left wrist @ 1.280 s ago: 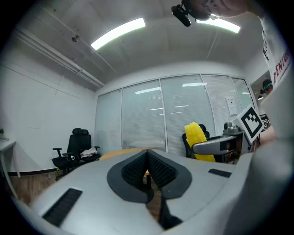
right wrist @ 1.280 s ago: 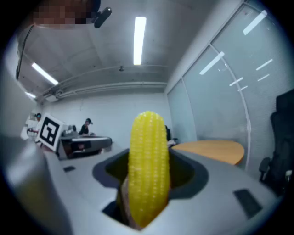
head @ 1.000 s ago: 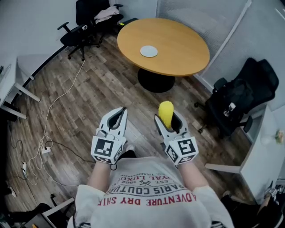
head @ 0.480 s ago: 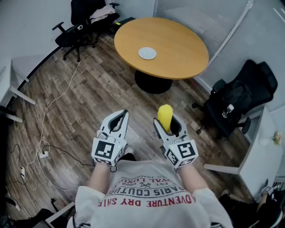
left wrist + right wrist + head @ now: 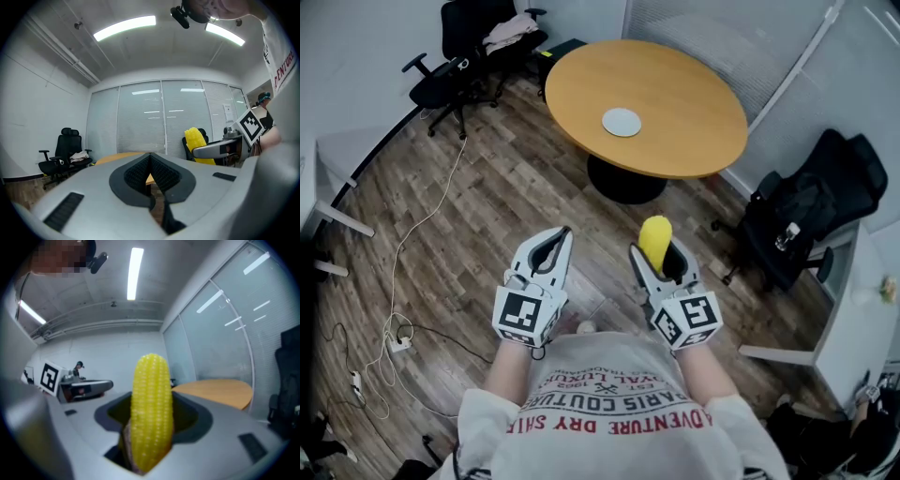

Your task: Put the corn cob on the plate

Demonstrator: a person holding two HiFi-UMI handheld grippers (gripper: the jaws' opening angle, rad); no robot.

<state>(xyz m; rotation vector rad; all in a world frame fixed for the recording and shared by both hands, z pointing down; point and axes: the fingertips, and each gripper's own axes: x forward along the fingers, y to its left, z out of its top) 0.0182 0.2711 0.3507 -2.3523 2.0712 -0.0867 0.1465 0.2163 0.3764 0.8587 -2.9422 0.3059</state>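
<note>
The yellow corn cob (image 5: pixel 654 238) stands upright between the jaws of my right gripper (image 5: pixel 659 253), which is shut on it. In the right gripper view the corn cob (image 5: pixel 151 408) fills the middle, its tip pointing up. My left gripper (image 5: pixel 551 251) is held beside it, shut with nothing between its jaws; its pads (image 5: pixel 151 172) meet. From the left gripper view the corn cob (image 5: pixel 195 140) shows at the right. A small pale plate (image 5: pixel 622 122) lies on the round wooden table (image 5: pixel 694 103), well ahead of both grippers.
Wood-plank floor lies between me and the table. Black office chairs stand at the back left (image 5: pixel 455 66) and at the right (image 5: pixel 811 211). A white cable (image 5: pixel 412 234) trails across the floor on the left. White desks edge both sides.
The view has shifted slightly: table and plate sit a little further right and lower. Both grippers keep their pose, the corn still held in the right one.
</note>
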